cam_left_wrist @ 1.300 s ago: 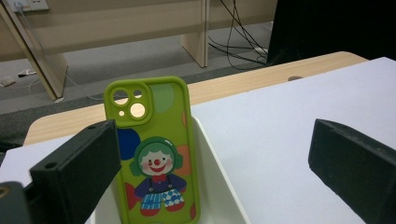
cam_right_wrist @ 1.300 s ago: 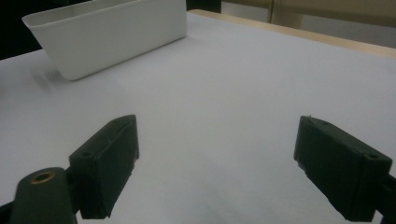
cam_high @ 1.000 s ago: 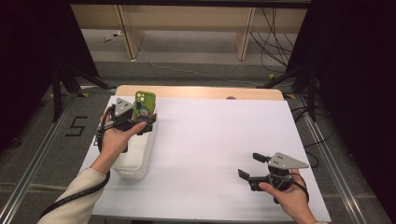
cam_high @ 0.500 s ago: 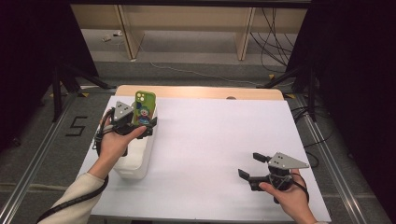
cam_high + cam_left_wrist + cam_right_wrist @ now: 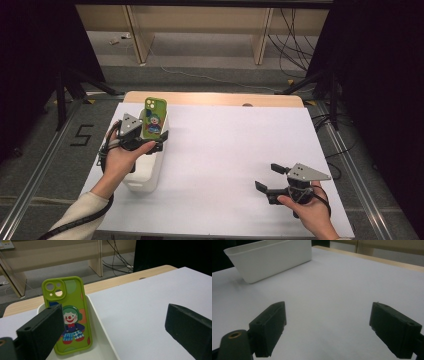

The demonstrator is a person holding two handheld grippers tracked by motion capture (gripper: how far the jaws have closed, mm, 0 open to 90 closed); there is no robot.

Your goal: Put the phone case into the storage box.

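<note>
At the left edge of the white surface (image 5: 225, 150), a white bin (image 5: 145, 175) is seen, and a green phone case (image 5: 154, 118) printed with a clown is stood upright inside it, leaned against the far end. Just above the bin the left gripper (image 5: 152, 142) is held, its fingers spread wide beside the case without pressing on it. Well apart, at the right near corner, the right gripper (image 5: 267, 177) is held low over the bare surface, its fingers likewise spread, with nothing between them.
</note>
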